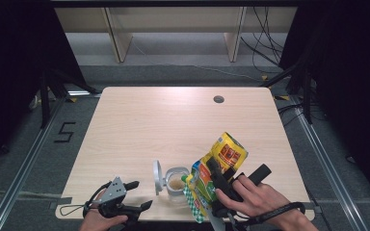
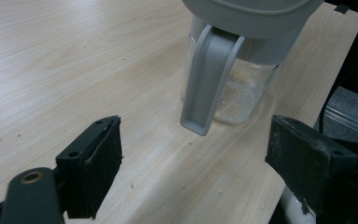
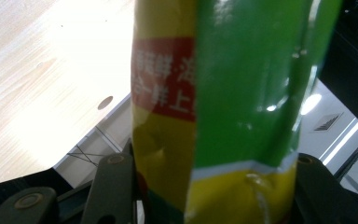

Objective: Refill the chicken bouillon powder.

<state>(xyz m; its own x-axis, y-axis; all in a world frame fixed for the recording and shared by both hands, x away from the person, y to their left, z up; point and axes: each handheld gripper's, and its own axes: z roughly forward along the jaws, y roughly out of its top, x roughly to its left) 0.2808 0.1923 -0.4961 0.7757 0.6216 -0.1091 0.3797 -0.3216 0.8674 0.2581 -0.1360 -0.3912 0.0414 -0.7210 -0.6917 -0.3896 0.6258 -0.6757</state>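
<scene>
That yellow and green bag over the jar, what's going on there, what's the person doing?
A person works at a table with a gripper in each hand. The right gripper is clamped on a yellow and green bag, held tilted beside an open jar with some pale powder inside. The jar's grey lid is flipped up. The left gripper is open and empty, near the jar.

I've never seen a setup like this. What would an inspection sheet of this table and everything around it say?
Surface: pale wooden table, crumbs near the jar.
Job's things: glass jar, lid flipped open, a little powder inside; yellow-green pouch tilted beside it.
Clutter: nothing seen.
Grippers: left claw open, empty; right claw shut on the pouch.
Cables: black cables on the floor beyond.
Surroundings: wooden shelving, dark curtains, floor rails.
</scene>
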